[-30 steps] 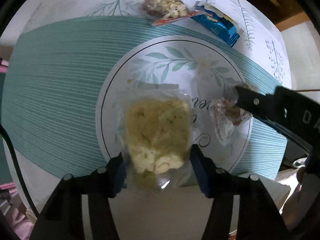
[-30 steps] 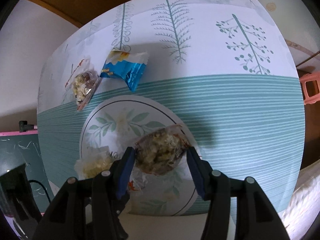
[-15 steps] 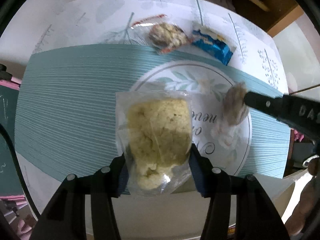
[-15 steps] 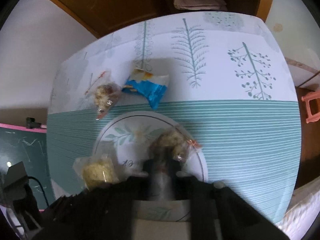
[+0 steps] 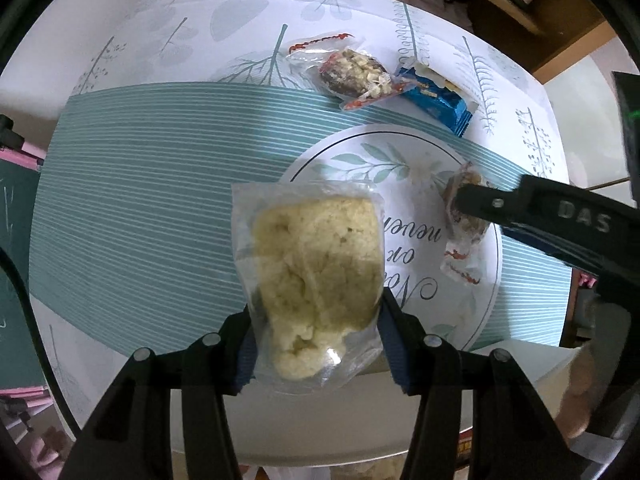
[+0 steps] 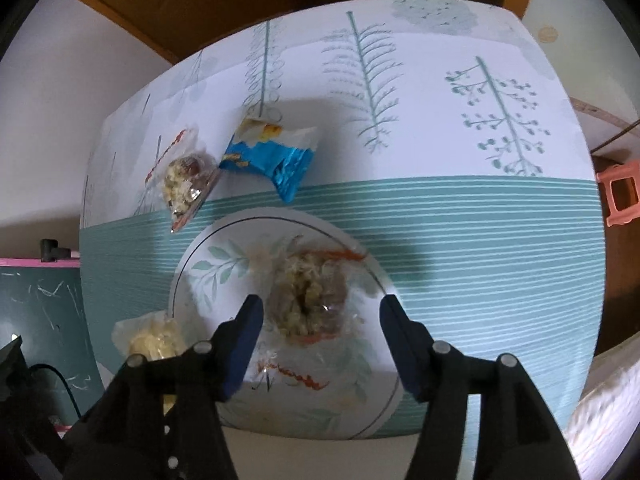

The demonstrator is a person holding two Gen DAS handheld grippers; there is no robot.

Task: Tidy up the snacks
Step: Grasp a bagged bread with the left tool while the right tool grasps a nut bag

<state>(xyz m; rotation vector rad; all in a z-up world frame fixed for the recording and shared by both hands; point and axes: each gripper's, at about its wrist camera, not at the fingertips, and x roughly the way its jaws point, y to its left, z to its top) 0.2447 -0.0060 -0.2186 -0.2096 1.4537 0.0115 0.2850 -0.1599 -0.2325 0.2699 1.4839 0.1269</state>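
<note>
Left gripper [image 5: 316, 344], left wrist view: pads clamped on clear bag of pale yellow puffed snack [image 5: 316, 280], held above table; beyond it, round printed circle [image 5: 400, 148]; farther out, nut-mix packet [image 5: 352, 74] and blue wrapper [image 5: 436, 98].

Right gripper [image 6: 320, 340], right wrist view: jaws just opening, now apart; mixed-snack packet [image 6: 308, 298] between them, untouched, lying on circle [image 6: 208, 264]. Blue wrapper [image 6: 272, 156] ahead.

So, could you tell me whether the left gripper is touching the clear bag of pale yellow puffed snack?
Touching. In the left wrist view the left gripper has both blue pads pressed against the clear snack bag, pinching its lower end.
</note>
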